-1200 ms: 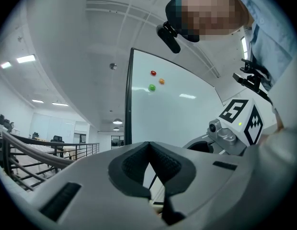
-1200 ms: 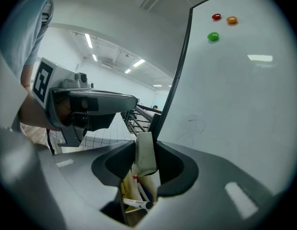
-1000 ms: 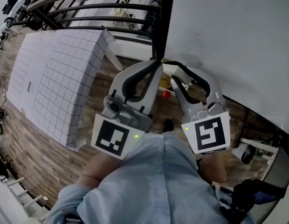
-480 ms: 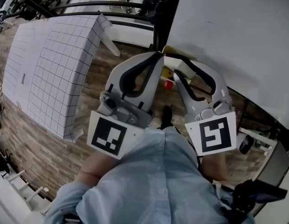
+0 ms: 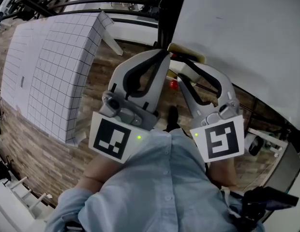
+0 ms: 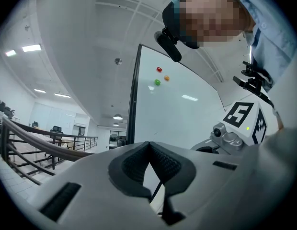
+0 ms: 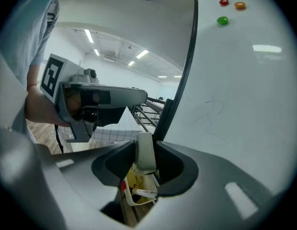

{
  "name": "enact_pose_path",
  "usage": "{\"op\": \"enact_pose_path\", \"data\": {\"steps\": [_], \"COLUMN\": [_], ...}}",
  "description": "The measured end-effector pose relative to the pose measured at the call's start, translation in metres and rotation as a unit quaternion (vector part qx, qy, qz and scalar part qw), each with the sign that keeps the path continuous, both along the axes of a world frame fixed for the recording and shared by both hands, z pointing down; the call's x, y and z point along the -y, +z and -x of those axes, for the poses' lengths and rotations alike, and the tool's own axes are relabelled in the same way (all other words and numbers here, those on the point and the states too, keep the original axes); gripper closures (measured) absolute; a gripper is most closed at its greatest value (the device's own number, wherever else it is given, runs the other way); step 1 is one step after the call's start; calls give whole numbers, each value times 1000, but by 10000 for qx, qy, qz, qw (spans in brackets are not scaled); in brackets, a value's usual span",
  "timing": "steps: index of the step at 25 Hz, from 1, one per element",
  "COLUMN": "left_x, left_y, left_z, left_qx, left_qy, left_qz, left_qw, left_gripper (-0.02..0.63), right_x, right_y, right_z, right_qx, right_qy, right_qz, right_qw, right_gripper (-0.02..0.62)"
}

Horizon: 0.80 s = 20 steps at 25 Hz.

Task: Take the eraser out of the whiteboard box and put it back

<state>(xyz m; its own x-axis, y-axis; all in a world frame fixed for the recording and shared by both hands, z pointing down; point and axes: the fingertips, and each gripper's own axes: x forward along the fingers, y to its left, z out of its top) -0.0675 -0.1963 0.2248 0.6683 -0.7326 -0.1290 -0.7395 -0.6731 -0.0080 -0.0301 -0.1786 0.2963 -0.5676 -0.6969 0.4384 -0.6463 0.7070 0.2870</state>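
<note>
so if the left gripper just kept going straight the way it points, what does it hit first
Most likely the whiteboard, just beside its black side frame. The left gripper, shut and empty, points at that edge; depth is unclear, so it could clip the frame instead.

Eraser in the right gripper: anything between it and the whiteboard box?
Nothing visible. The right gripper holds the eraser with the open box just beyond it; only markers lie inside. The left gripper sits off to the side.
</note>
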Motion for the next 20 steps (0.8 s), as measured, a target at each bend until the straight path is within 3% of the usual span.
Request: {"op": "enact_pose_path", "data": {"steps": [20], "left_x": [15], "left_y": [20], "left_z": [17], "left_qx": [14], "left_qy": [-93], "left_qz": [253], "left_qw": [9996], "left_gripper": [607], "right_x": [9], "right_y": [47], "right_z": [16], "right_qx": [-499], "right_qy": [-124], "right_qz": [494], "right_qw": [9975], "right_gripper": [459]}}
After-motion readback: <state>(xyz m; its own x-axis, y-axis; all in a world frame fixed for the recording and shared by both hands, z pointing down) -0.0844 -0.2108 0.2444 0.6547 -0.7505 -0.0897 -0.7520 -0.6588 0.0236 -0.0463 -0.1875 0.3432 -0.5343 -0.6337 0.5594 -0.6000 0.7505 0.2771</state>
